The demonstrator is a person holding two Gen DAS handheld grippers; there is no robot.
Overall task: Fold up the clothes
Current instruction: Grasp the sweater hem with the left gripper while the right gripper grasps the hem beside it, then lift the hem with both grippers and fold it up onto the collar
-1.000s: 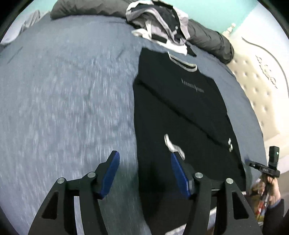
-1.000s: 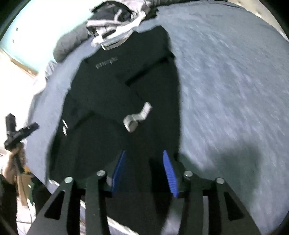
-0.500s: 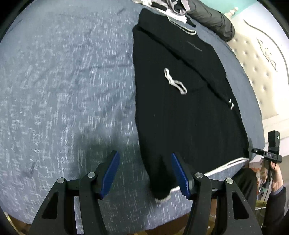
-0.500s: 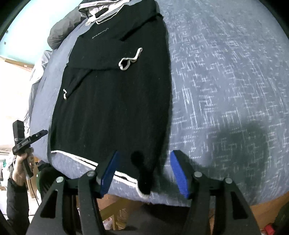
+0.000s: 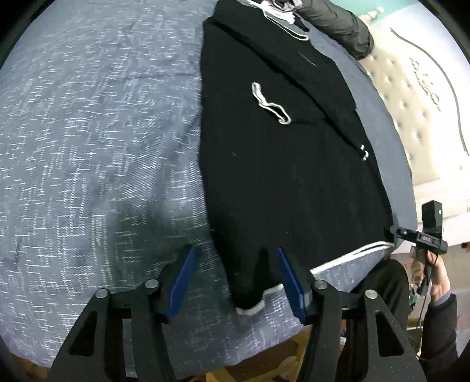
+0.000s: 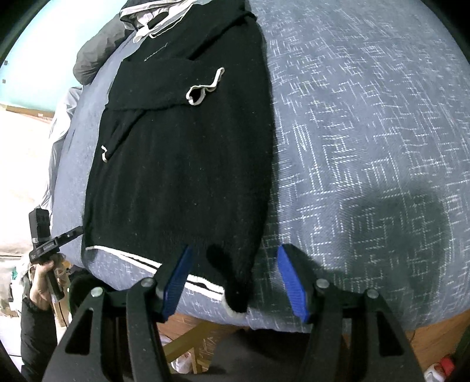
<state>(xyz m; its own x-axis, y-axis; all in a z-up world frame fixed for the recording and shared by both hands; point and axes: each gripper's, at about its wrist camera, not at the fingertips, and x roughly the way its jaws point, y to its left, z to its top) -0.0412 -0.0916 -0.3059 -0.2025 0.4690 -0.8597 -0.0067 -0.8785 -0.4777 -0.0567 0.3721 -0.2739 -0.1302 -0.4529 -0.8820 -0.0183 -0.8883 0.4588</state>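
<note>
A black sweater (image 5: 293, 176) (image 6: 182, 161) lies flat on the bed, collar far, white-striped hem near, both sleeves folded across the chest. In the left wrist view my left gripper (image 5: 238, 282) straddles the hem's bottom corner (image 5: 249, 293). Its jaws are closing, but the blue pads (image 5: 182, 279) still stand off the cloth. In the right wrist view my right gripper (image 6: 235, 282) is open around a hem corner (image 6: 235, 296) that hangs over the bed edge, with neither pad touching it.
A grey-blue patterned bed cover (image 5: 102, 147) (image 6: 367, 132) spreads wide beside the sweater. A pile of clothes (image 5: 282, 8) (image 6: 152, 17) and a dark duvet (image 5: 340, 26) lie beyond the collar. A hand holds a black device (image 5: 431, 232) (image 6: 44, 241) at the hem's other end.
Both grippers dropped toward the near bed edge and tilted down, so a hem corner now sits between each pair of fingers. The right jaws widened; the left jaws narrowed slightly.
</note>
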